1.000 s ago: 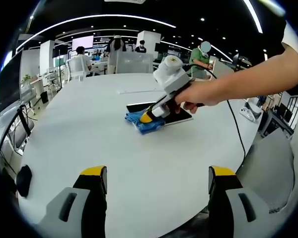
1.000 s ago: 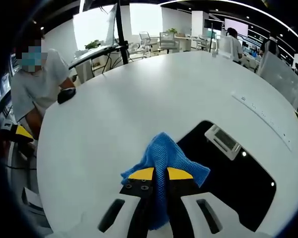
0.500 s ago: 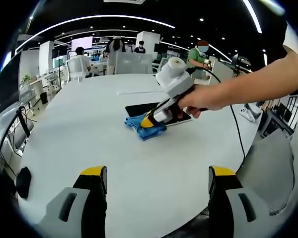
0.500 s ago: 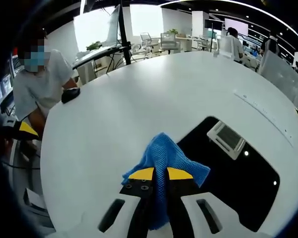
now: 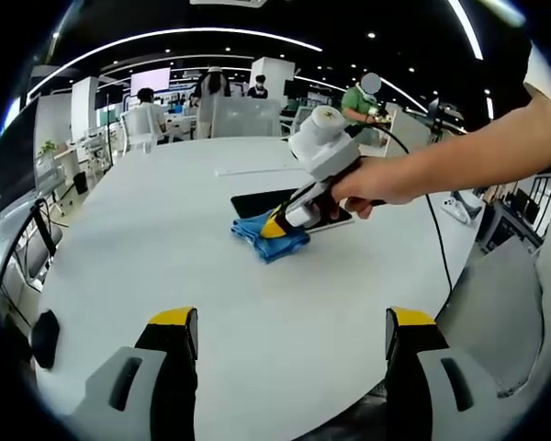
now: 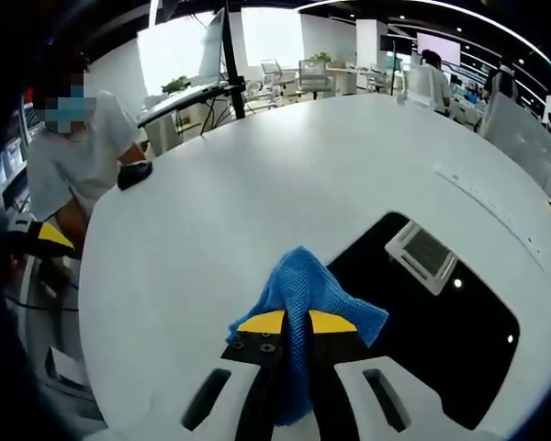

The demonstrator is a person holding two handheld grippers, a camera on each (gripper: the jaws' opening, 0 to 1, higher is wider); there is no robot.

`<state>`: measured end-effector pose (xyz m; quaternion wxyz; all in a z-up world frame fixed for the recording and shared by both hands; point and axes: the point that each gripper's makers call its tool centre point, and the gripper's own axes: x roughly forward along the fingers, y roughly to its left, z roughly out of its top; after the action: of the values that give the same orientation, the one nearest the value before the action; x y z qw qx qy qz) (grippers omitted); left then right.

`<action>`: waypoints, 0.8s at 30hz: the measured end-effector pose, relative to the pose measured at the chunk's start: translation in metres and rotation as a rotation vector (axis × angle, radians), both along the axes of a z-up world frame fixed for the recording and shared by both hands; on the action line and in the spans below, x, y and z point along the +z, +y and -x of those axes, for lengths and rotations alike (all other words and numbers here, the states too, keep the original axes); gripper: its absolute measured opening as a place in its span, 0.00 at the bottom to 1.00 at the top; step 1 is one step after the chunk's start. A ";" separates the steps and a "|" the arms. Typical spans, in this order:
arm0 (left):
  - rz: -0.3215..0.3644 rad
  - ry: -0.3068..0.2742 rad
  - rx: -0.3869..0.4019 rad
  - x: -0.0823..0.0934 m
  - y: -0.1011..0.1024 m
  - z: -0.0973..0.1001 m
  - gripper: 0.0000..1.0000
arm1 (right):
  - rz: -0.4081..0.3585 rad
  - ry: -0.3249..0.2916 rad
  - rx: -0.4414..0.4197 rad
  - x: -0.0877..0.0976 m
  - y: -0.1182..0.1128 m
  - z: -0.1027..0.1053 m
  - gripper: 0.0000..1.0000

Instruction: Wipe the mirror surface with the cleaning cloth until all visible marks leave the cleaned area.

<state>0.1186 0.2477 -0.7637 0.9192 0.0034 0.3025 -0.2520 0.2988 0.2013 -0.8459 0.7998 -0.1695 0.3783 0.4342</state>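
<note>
The left gripper view looks from low at the near edge of a round white table, facing across it toward 12 o'clock, well back from the cloth and mirror. The right gripper view sits close above the same table, looking down with the cloth at 6 o'clock and the mirror toward 4 o'clock. Both views share the table, cloth and mirror.

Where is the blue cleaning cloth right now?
The blue cleaning cloth is pinched in the right gripper, resting on the white table at the mirror's near edge; in the left gripper view it sits mid-table.
</note>
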 end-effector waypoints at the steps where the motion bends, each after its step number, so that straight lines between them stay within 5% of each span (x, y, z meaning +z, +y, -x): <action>1: 0.000 -0.001 0.000 0.000 0.000 0.000 0.85 | -0.011 -0.003 0.007 0.003 0.000 0.001 0.03; 24: -0.011 -0.017 -0.039 0.006 -0.011 -0.008 0.85 | -0.066 -0.062 -0.015 0.064 -0.053 0.030 0.03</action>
<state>0.1271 0.2368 -0.7576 0.9166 0.0166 0.2961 -0.2681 0.2687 0.1486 -0.7819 0.8194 -0.1536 0.3403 0.4350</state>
